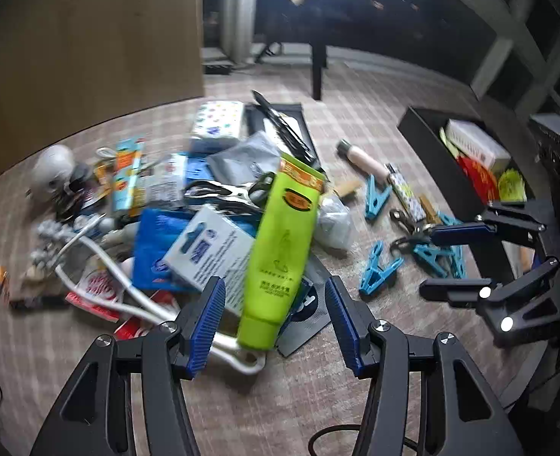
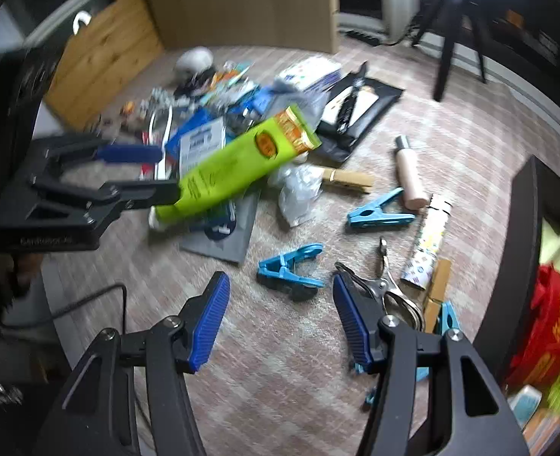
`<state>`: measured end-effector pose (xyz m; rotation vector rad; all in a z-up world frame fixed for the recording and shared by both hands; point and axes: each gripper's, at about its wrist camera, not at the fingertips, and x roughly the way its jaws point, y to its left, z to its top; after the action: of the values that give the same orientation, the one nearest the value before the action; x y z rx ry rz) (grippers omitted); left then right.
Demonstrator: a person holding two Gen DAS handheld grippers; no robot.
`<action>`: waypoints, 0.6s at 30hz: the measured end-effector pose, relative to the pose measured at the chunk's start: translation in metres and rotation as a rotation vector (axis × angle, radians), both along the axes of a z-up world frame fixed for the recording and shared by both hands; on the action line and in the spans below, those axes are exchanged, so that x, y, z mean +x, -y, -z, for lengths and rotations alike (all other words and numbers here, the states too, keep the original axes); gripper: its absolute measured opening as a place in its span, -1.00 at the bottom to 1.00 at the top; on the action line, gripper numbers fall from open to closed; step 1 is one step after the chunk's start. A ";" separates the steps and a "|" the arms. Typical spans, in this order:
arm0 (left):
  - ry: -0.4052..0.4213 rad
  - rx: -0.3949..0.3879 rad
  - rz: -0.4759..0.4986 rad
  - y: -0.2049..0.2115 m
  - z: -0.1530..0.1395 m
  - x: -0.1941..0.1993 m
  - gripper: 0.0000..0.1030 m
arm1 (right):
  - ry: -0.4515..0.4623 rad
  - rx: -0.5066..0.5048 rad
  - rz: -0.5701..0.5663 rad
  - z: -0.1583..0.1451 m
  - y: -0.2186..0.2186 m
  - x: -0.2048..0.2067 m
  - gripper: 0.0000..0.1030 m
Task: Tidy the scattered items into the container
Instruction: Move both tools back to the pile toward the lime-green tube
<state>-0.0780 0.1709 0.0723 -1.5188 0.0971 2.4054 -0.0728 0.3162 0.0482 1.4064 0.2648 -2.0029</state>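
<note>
Checked, woven carpet (image 1: pixel 356 121) underfoot, pinkish-grey; wooden panel (image 1: pixel 90 45) behind the heap. Left gripper (image 1: pixel 274 319) spread wide, ribbed blue pads (image 1: pixel 208 323) on black angular arms, gripping nothing; between and just beyond its tips lay a lime-green plastic tube (image 1: pixel 283 250), soft, flat-crimped at the orange end, tilted across a white printed carton (image 1: pixel 215 254) and blue plastic packaging (image 1: pixel 154 243); curved white hanger (image 1: pixel 101 262) to its left. Right gripper (image 2: pixel 282 319) likewise wide and empty; ahead between its pads a blue plastic clip (image 2: pixel 291 269); touching the right pad a shiny metal clamp (image 2: pixel 378 285); further off a second blue clip (image 2: pixel 378 211), a wooden peg (image 2: pixel 346 180), a smooth beige bottle (image 2: pixel 411 176) and a patterned slim box (image 2: pixel 428 243). Black rectangular container (image 2: pixel 523 258) to the right of the right gripper, holding a red glossy packet (image 2: pixel 546 326); scattered items all outside it on the carpet.
</note>
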 end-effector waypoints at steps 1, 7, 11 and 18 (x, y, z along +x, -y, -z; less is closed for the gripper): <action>0.003 -0.013 0.019 -0.004 0.003 -0.003 0.00 | -0.001 0.015 -0.021 0.003 0.002 -0.001 0.09; 0.013 -0.105 0.093 -0.023 0.020 -0.017 0.00 | 0.022 0.048 -0.134 0.019 0.009 -0.013 0.09; 0.007 -0.143 0.121 -0.032 0.026 -0.024 0.00 | 0.022 0.077 -0.212 0.028 0.018 -0.012 0.09; -0.016 -0.192 0.166 -0.044 0.033 -0.038 0.00 | 0.022 0.098 -0.278 0.041 0.027 -0.015 0.09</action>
<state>-0.1157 0.2147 0.0397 -1.5056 0.4517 2.3315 -0.0874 0.2896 0.0067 1.3678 0.5256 -1.7661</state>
